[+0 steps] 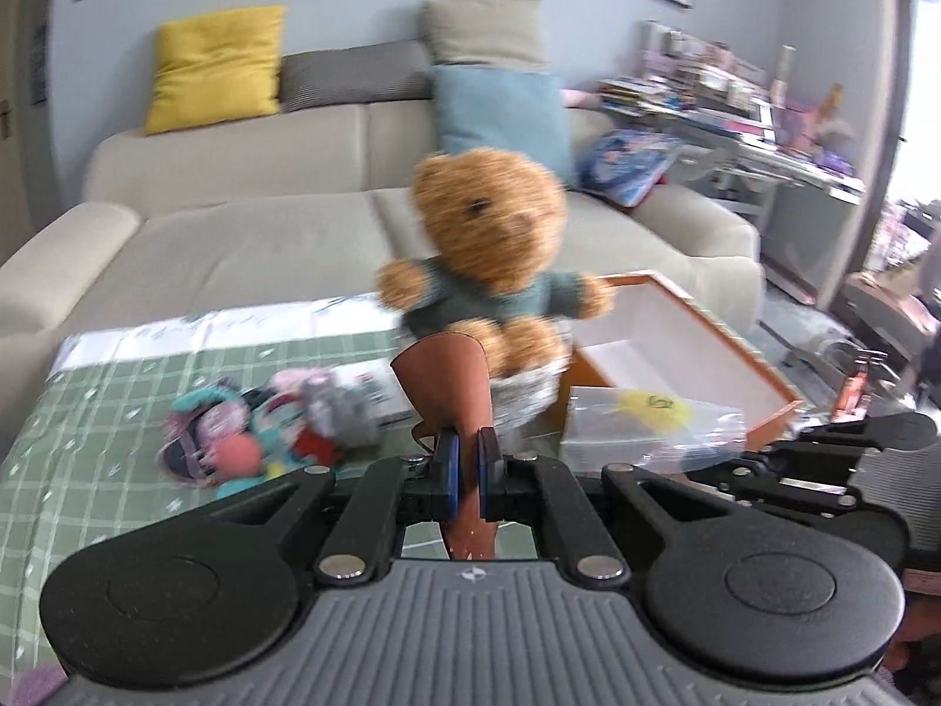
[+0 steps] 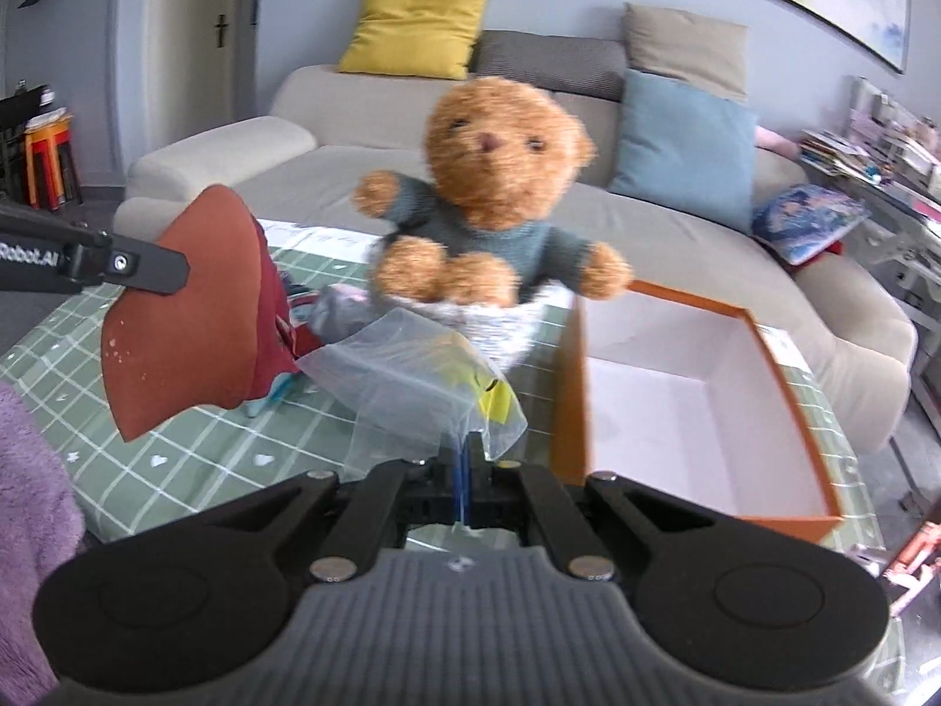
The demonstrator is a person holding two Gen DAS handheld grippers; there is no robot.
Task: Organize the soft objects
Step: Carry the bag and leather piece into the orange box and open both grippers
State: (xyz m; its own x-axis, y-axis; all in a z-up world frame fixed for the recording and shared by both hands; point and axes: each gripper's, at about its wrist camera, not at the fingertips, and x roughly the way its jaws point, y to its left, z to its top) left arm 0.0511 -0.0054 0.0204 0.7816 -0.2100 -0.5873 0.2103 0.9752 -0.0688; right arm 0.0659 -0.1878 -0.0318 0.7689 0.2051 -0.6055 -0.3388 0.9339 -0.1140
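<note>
A brown teddy bear (image 1: 488,235) in a teal sweater sits upright on the green checked table (image 1: 106,412), beside an open orange box (image 1: 676,353); it also shows in the right wrist view (image 2: 500,188). My left gripper (image 1: 467,465) is shut on a rust-brown soft piece (image 1: 453,382), which also shows in the right wrist view (image 2: 182,317). My right gripper (image 2: 467,470) is shut on a clear plastic bag (image 2: 423,388) with something yellow inside. A heap of small soft toys (image 1: 264,435) lies left of the bear.
The orange box (image 2: 694,388) has a white, empty inside. A beige sofa (image 1: 235,217) with yellow, grey and blue cushions stands behind the table. A cluttered desk (image 1: 735,112) is at the right. A purple fluffy cloth (image 2: 29,500) lies at the left edge.
</note>
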